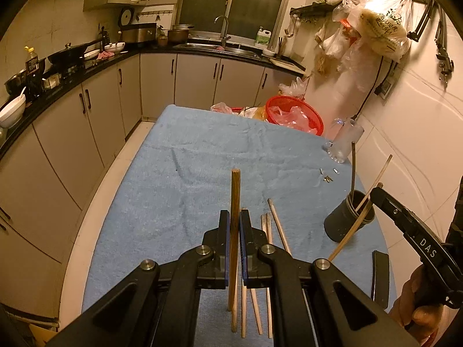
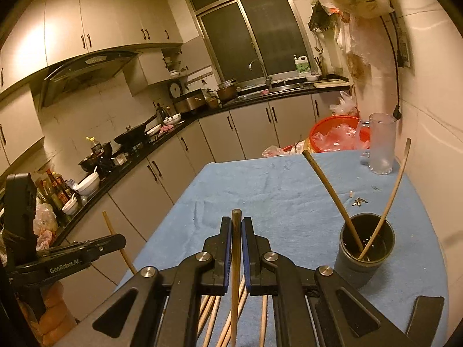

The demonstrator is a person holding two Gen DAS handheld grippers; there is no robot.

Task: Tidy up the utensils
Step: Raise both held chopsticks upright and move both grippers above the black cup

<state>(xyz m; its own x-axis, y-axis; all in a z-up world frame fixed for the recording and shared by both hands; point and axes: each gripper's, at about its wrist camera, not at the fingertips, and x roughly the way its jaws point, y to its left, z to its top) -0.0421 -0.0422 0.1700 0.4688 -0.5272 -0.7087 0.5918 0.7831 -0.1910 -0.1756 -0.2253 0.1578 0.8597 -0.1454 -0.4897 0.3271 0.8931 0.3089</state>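
- My left hand-held gripper [image 1: 234, 217] is clamped on a dark wooden chopstick [image 1: 235, 190], which stands upright between the blue pads above the blue towel [image 1: 202, 150] covering the counter
- My right hand-held gripper [image 2: 236, 224] is likewise clamped on a chopstick [image 2: 236, 217], its rounded tip poking out past the fingertips
- Loose pale chopsticks [image 1: 269, 225] lie on the towel just right of and under the left gripper; in the right wrist view more of them [image 2: 214, 318] show fanned out beneath the right gripper
- The black utensil cup [image 2: 365, 248] stands on the near right part of the towel, with two sticks [image 2: 332, 193] leaning out of it, one straight, one bowed toward the wall
- A frosted glass mug [image 2: 381, 144] stands at the far right corner of the towel, near the tiled wall; small metal bits [image 2: 358, 201] lie between it and the cup
- A red basket [image 1: 292, 112] holding plastic bags sits just beyond the far edge of the counter
- The kitchen worktop [image 1: 86, 66] along the left carries a wok, bowls and bottles
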